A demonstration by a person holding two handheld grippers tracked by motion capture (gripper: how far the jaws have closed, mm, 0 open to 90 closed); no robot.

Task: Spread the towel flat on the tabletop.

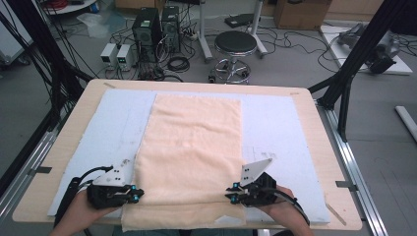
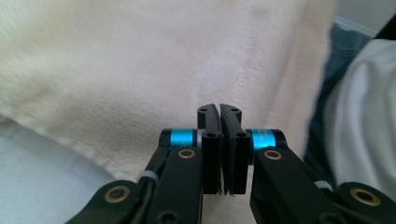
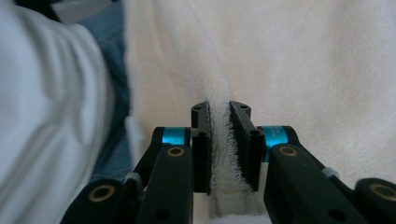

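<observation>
The left tongs (image 2: pixel 219 140) sit pressed together on a thin edge of the cream towel (image 1: pixel 192 147), while the right tongs (image 3: pixel 220 149) are clamped on a thicker fluffy pinch of it. Each grips a side edge near the towel's lower corners, at the bottom of the high view. The cloth looks soft, light and limp, likely to sag and drag between the grips, so hold near the corners and lift evenly. Both hands lie low on the bench (image 1: pixel 314 128), tongs pointing inward toward each other.
</observation>
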